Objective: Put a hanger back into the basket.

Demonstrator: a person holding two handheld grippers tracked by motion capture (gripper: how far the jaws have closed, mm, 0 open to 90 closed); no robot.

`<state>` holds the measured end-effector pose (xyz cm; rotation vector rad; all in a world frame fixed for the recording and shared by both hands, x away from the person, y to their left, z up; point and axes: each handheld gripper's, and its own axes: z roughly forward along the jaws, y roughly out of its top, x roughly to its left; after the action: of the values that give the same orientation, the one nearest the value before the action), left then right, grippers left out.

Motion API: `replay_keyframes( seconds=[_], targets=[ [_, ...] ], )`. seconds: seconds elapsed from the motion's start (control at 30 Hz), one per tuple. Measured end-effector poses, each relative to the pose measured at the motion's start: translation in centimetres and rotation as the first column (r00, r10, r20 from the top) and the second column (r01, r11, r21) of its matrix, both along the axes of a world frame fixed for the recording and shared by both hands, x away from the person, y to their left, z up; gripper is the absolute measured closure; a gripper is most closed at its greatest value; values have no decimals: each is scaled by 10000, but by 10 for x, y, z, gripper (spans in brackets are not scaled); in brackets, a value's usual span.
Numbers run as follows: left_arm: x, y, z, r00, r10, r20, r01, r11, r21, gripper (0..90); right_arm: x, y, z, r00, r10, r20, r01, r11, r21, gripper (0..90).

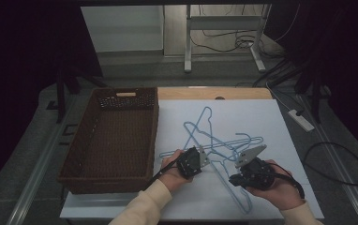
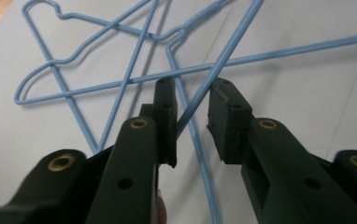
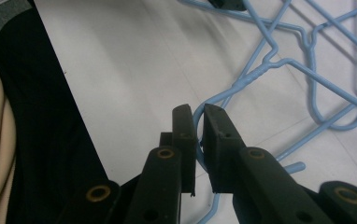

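Two grippers: right gripper (image 3: 199,116) pinches hanger hook (image 3: 242,84) (left gripper (image 2: 193,100) straddles wire).

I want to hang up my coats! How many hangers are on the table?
3, I think, tangled on the white sheet: one blue wire hanger hooked toward the far edge, one lying crosswise, one reaching the near edge. Crossed wires may hide another.

Left claw (image 2: 191,105) jaws apart, blue wire hanger (image 2: 223,58) rod between them, white tabletop (image 2: 307,107) beneath
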<state>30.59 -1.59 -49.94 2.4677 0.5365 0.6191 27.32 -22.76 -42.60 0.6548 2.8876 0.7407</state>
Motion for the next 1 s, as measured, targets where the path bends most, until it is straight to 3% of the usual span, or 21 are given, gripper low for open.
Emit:
replay_keyframes(
  seconds=[0.2,0.3,0.43,0.53,0.67,0.73,0.8,0.83,0.87,0.93,0.97,1.0],
  targets=[
    [2,1,-2,10000,-33,26,32,9999,164,753,1,2,-1,10000,2,51,-2,10000,49,840],
    [1,1,-2,9996,-164,230,155,9991,403,771,2,3,0,9998,-85,182,83,9999,121,836],
    [0,-2,-4,9987,-381,352,360,9977,572,819,3,0,6,9982,-386,458,342,9951,933,757],
    [2,-1,-4,9995,-144,282,139,9998,166,870,5,-5,13,9893,-1078,981,892,9801,1776,635],
    [4,0,-4,9994,-77,323,70,9998,197,871,6,-16,21,9676,-2018,1520,1477,9399,3077,557],
    [3,0,-4,9996,-47,261,46,10000,42,872,6,-21,22,9592,-2295,1651,1610,9234,3485,542],
    [4,2,-1,9997,131,216,-127,9998,-175,873,6,-26,22,9562,-2413,1655,1604,9054,3931,541],
    [4,2,-1,9997,131,216,-127,9998,-175,873,6,-26,22,9562,-2413,1655,1604,9054,3931,541],
    [4,3,0,9996,226,181,-221,9992,-321,873,4,-28,18,9633,-2206,1531,1403,8996,4136,541],
    [4,5,4,9990,421,166,-409,9972,-631,874,3,-28,17,9656,-2087,1554,1281,9011,4142,541],
    [5,7,7,9982,597,95,-584,9930,-1025,874,0,-26,9,9732,-1667,1583,885,9074,4109,541],
    [5,8,9,9973,732,58,-719,9896,-1245,875,-1,-25,6,9735,-1598,1633,814,9103,4058,542]
  ],
)
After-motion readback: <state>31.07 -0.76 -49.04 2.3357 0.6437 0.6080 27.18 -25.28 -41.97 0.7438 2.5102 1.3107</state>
